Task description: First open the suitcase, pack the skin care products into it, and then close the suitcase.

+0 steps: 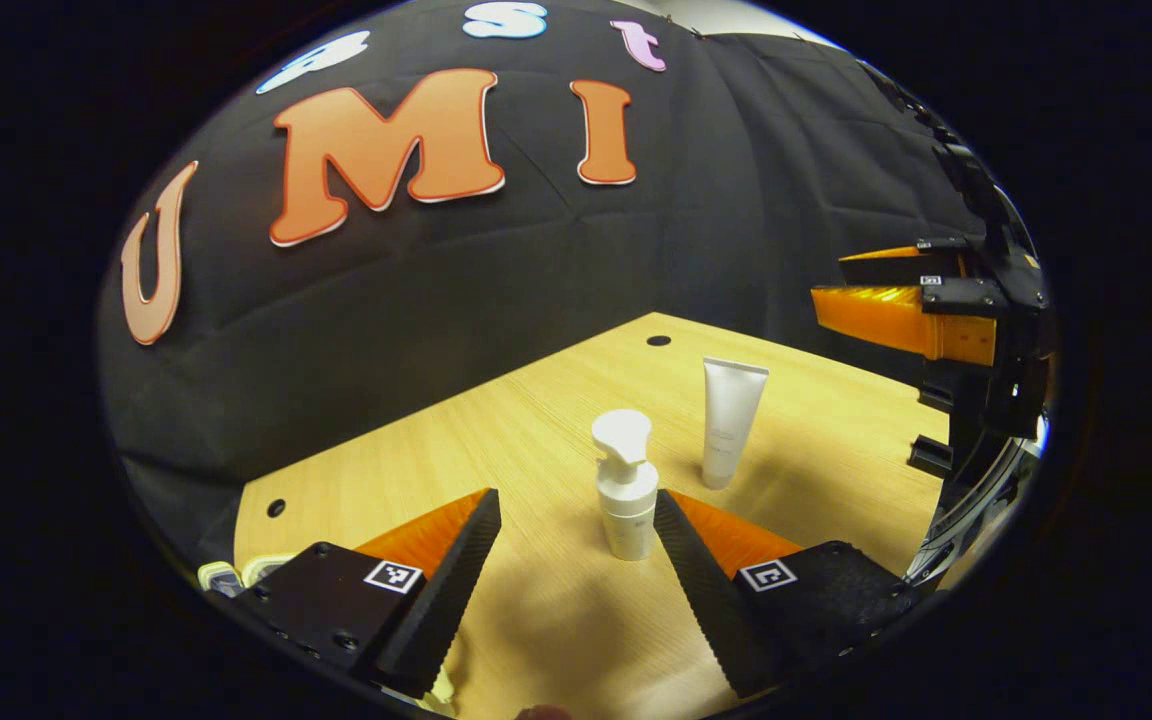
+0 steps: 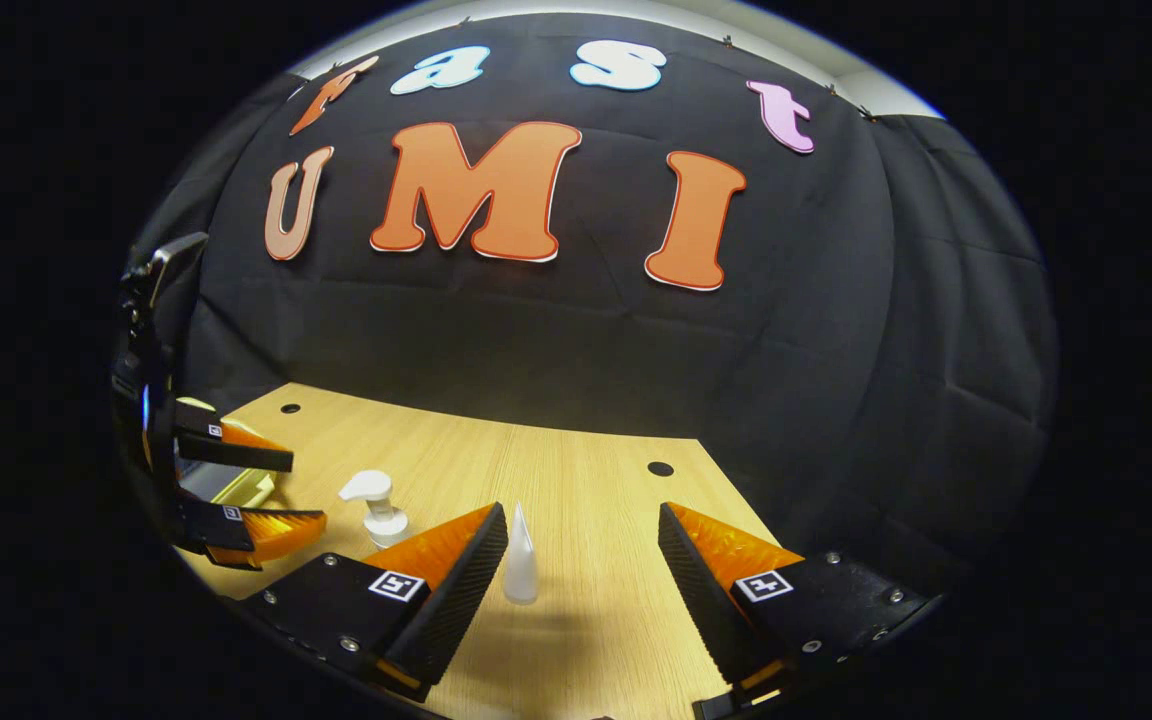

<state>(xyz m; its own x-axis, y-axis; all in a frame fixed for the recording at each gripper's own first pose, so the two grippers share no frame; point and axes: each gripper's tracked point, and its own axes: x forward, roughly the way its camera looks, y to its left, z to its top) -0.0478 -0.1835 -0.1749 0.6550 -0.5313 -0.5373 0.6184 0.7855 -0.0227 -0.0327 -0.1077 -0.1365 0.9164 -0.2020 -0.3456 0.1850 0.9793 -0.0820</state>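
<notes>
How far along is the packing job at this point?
Early, it seems. The white pump bottle and the white tube stand on the wooden table, unpacked. The left gripper is open near the bottle; the right gripper is open, holding nothing. Packing and closing the suitcase remain.

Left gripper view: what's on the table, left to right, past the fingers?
Table hole → pump bottle → tube → right gripper at the right edge, jaws open.
</notes>
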